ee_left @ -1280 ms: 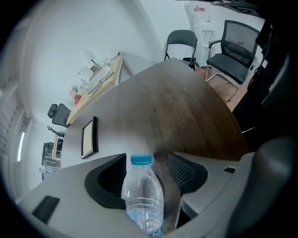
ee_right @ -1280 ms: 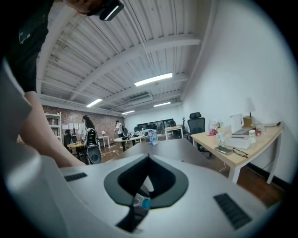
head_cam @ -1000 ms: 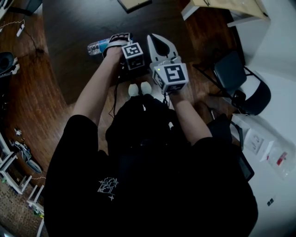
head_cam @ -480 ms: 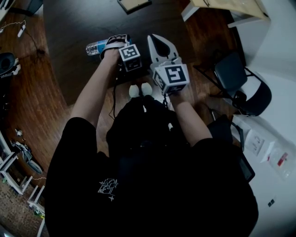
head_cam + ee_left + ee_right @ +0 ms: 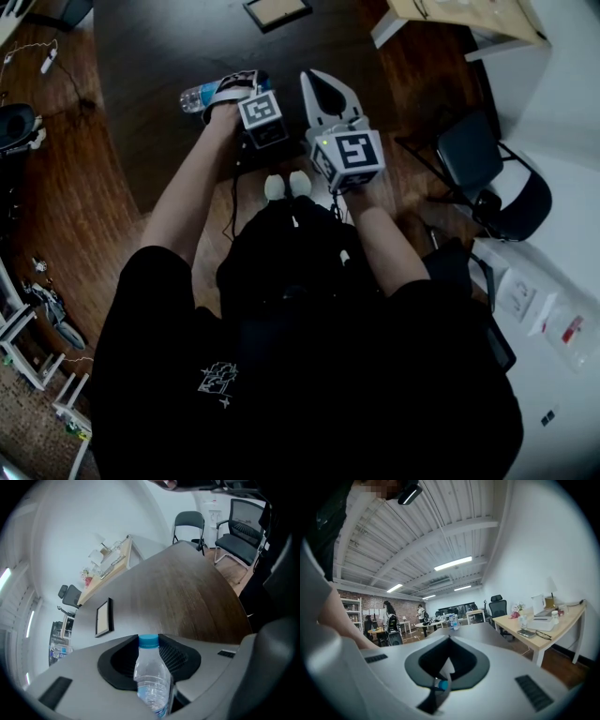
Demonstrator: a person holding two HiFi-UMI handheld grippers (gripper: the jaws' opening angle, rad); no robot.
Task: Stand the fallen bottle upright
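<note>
A clear water bottle [image 5: 199,95] with a blue cap lies sideways over the dark table [image 5: 159,47], cap end to the left. My left gripper [image 5: 232,84] points steeply down with its jaws closing on the bottle's body. In the left gripper view the bottle [image 5: 151,681] fills the gap between the black pads, its cap [image 5: 148,641] pointing away, and the left gripper [image 5: 150,657] grips it. My right gripper [image 5: 319,84] hovers just right of it, nearly level, jaws together with nothing held. In the right gripper view, that right gripper [image 5: 446,665] shows only a slit, with the blue cap [image 5: 442,685] beyond.
A framed picture [image 5: 277,11] lies flat at the table's far side, also the dark frame [image 5: 104,617]. A light wooden desk [image 5: 469,14] stands at the back right. A black office chair [image 5: 487,169] is on the wooden floor to the right. More chairs [image 5: 190,524] stand past the table.
The left gripper's jaws have closed round the bottle and lifted a little. The bottle has shifted slightly up in the picture with it. The right gripper has stayed put.
</note>
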